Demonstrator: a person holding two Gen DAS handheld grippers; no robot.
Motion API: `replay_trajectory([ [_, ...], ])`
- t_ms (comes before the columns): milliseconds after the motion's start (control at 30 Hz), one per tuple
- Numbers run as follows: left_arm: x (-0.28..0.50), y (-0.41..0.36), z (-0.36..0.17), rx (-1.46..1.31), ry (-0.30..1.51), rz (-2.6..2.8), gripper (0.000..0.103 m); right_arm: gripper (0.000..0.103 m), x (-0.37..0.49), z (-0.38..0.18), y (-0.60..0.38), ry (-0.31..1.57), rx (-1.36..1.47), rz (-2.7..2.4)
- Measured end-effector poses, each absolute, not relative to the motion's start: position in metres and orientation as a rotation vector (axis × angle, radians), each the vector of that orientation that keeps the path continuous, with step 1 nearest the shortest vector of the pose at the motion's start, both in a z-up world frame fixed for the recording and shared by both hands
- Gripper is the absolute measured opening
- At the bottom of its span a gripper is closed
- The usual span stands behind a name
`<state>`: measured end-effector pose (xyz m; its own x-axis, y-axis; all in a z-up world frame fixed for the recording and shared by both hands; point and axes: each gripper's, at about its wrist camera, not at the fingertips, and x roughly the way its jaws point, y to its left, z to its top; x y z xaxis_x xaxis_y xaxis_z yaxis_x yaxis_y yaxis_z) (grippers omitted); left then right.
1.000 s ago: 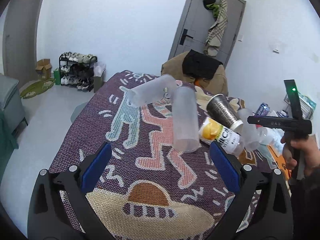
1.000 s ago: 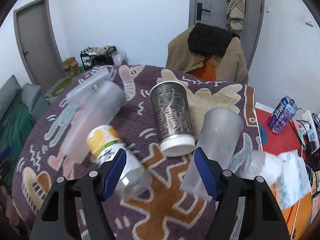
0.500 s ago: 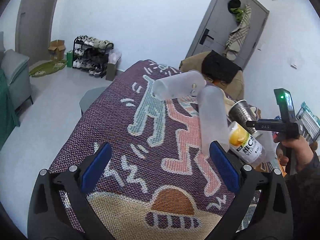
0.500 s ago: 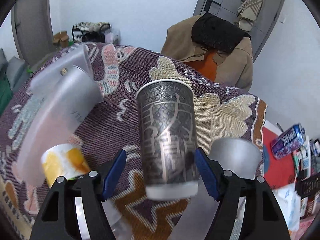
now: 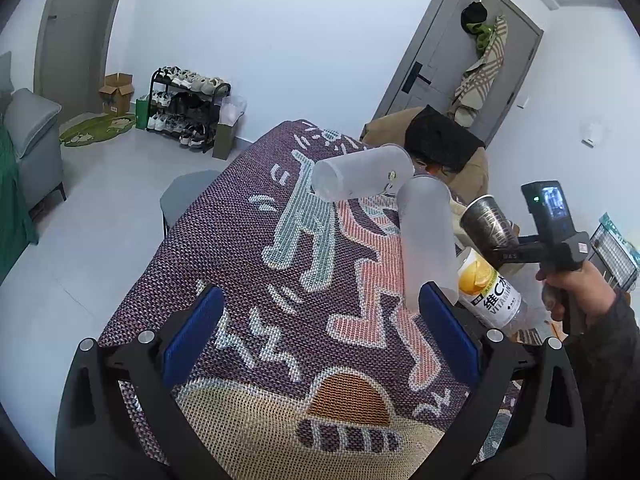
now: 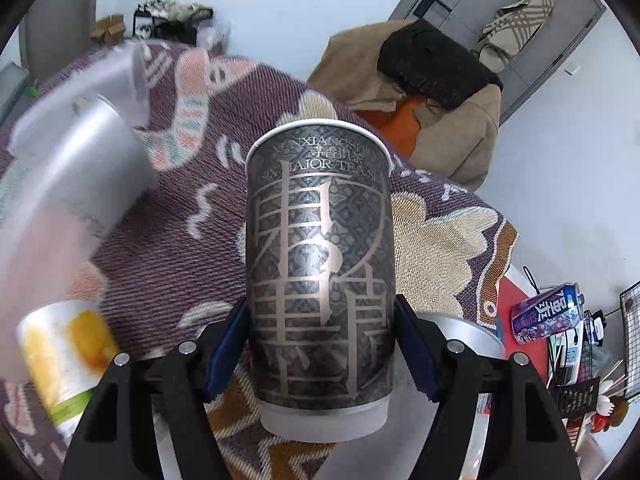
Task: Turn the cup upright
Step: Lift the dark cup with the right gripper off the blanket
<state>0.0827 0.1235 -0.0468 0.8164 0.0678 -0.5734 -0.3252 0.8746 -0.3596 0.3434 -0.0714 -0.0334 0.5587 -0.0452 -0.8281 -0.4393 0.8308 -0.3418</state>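
A dark patterned paper cup (image 6: 320, 264) with a white rim fills the middle of the right wrist view, its base pointing away from the camera. My right gripper (image 6: 320, 344) is shut on the cup, both blue pads pressed to its sides. In the left wrist view the same cup (image 5: 486, 224) is held tilted above the table at the right. My left gripper (image 5: 316, 336) is open and empty over the patterned tablecloth (image 5: 280, 280).
Two frosted plastic cups (image 5: 360, 176) (image 5: 426, 240) lie on their sides on the cloth. A vitamin drink bottle (image 5: 486, 292) lies beside them. Another frosted cup (image 6: 468, 328) lies behind the right gripper. A soda can (image 6: 546, 314) lies at the right. A chair with a coat (image 6: 420, 92) stands behind the table.
My right gripper moved forward around the dark cup, closed on it and lifted it off the cloth. My left gripper drifted left and stayed open.
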Motion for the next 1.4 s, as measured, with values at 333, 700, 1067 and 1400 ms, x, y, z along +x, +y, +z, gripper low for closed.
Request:
replay_trajectory([
  [333,0.064,0.102,-0.024,-0.445,0.547,0.193,0.097,0.069,0.267,0.034,-0.099,0.877,-0.441,0.344],
  [700,0.043,0.075,0.003,-0.399,0.531,0.164,0.097,0.069,0.167,0.075,-0.131,0.828,-0.274,0.483],
  [1067,0.029,0.062,0.007,-0.380,0.555,0.129,0.097,0.069,0.090,0.057,-0.145,0.865,-0.115,0.542],
  [1400,0.021,0.056,0.000,-0.387,0.590,0.068,0.097,0.069,0.059,0.008,-0.155,0.970,0.131,0.555],
])
